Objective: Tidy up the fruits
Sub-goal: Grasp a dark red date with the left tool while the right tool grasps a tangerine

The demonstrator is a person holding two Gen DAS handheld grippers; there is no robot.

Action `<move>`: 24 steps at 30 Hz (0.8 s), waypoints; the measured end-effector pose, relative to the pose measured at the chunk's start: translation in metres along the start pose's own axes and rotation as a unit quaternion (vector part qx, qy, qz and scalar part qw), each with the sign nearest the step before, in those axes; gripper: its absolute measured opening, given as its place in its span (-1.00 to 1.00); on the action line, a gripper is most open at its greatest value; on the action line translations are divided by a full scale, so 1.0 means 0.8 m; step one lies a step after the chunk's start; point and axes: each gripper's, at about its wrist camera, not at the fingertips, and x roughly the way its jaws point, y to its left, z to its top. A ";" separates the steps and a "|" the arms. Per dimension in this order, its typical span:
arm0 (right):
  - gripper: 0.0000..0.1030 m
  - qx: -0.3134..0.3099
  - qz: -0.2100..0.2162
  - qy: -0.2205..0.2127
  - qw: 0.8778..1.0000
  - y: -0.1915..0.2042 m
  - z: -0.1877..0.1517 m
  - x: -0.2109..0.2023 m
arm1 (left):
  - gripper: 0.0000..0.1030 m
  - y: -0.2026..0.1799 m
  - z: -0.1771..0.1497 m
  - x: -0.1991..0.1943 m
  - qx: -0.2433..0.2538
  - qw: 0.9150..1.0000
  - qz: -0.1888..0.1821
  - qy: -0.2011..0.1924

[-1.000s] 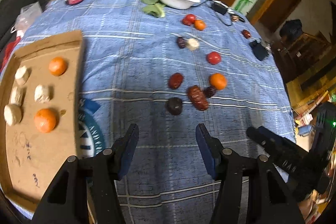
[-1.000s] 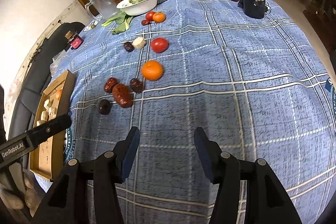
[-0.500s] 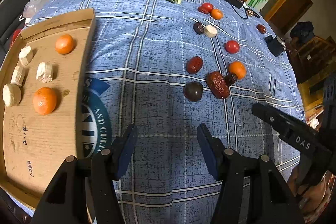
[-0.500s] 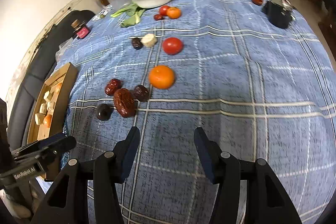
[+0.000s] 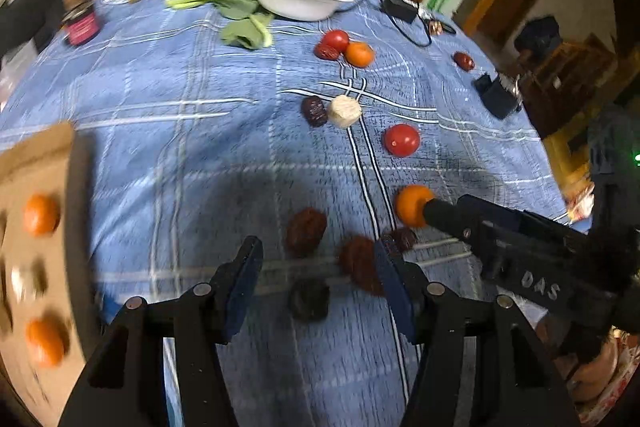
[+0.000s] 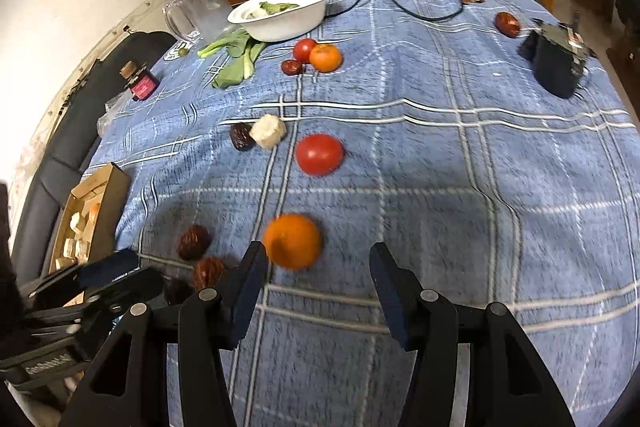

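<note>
a: left tool (image 5: pixel 318 269) first. what's it doing?

b: its jaws stand apart with nothing clamped. a dark date (image 5: pixel 309 299) lies on the cloth in the gap between them, untouched as far as i can tell. a reddish date (image 5: pixel 360 265) sits just by its right jaw, and another (image 5: pixel 306 231) just ahead.

a: and the right tool (image 6: pixel 316 277)?

b: also apart and empty. an orange (image 6: pixel 293 241) lies just ahead of its left jaw, close but not gripped. the picture is blurred there, so i can't rule out a brush of contact.

a: further out?

b: beyond the right tool, a tomato (image 6: pixel 319 154), then a pale chunk (image 6: pixel 268 131) touching a dark date (image 6: pixel 241 136). far ahead, a tomato, orange and date huddle near the white bowl (image 6: pixel 282 11), and one date (image 6: pixel 507 23) lies alone far right.

a: where does it all go?

b: i'd judge the cardboard tray (image 5: pixel 76 187), off to the left tool's left. it already holds two oranges (image 5: pixel 40 215) and some pale pieces.

a: so how far along?

b: early, i'd say. a few items are in the tray; most fruit is on the worktop (image 6: pixel 460 187), including every date and tomato in view.
</note>
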 end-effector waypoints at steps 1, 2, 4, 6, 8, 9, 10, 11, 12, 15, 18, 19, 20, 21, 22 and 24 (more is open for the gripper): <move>0.12 -0.001 0.001 0.004 1.000 0.002 0.002 0.004 | 0.03 -0.001 0.003 0.006 0.004 1.000 -0.001 0.004; 0.12 -0.004 0.002 0.006 1.000 0.004 0.002 0.008 | -0.06 -0.001 0.007 0.014 0.009 1.000 -0.003 0.010; 0.12 -0.009 0.001 0.011 1.000 0.006 0.003 0.014 | -0.11 0.001 0.011 0.023 0.016 1.000 -0.007 0.014; 0.12 -0.012 0.001 0.017 1.000 0.006 0.002 0.020 | -0.23 0.006 0.014 0.025 0.017 1.000 -0.013 0.017; 0.12 -0.019 -0.002 0.016 1.000 0.008 0.003 0.022 | -0.38 0.007 0.014 0.031 0.023 0.999 -0.008 0.028; 0.12 -0.022 -0.004 0.016 1.000 0.008 0.004 0.023 | -0.42 0.010 0.012 0.034 0.025 0.999 -0.007 0.033; 0.12 -0.023 -0.004 0.016 1.000 0.008 0.005 0.023 | -0.43 0.011 0.010 0.035 0.028 0.999 -0.007 0.032; 0.12 -0.024 -0.004 0.016 1.000 0.009 0.006 0.023 | -0.43 0.012 0.008 0.034 0.031 0.999 -0.008 0.031; 0.12 -0.025 -0.004 0.016 1.000 0.009 0.007 0.025 | -0.43 0.012 0.006 0.033 0.033 0.999 -0.007 0.029; 0.11 -0.037 -0.014 0.014 0.999 0.015 0.008 0.028 | -0.43 0.006 0.005 0.034 0.050 0.998 0.007 0.026; 0.11 -0.054 -0.029 0.012 0.998 0.023 0.009 0.031 | -0.43 -0.006 0.006 0.038 0.071 0.997 0.027 0.023; 0.11 -0.060 -0.034 0.012 0.998 0.025 0.008 0.032 | -0.43 -0.010 0.006 0.039 0.077 0.996 0.035 0.020; 0.03 -0.069 -0.043 0.010 0.997 0.027 0.007 0.032 | -0.43 -0.010 0.006 0.040 0.078 0.996 0.038 0.018; -0.13 -0.074 -0.044 0.008 0.996 0.027 0.006 0.031 | -0.48 -0.009 0.006 0.040 0.076 0.996 0.041 0.015; -0.22 -0.075 -0.036 0.009 0.997 0.027 0.005 0.031 | -0.55 -0.008 0.005 0.039 0.073 0.996 0.045 0.013; -0.32 -0.073 -0.035 0.011 0.997 0.028 0.004 0.028 | -0.57 -0.002 0.005 0.036 0.059 0.997 0.043 0.012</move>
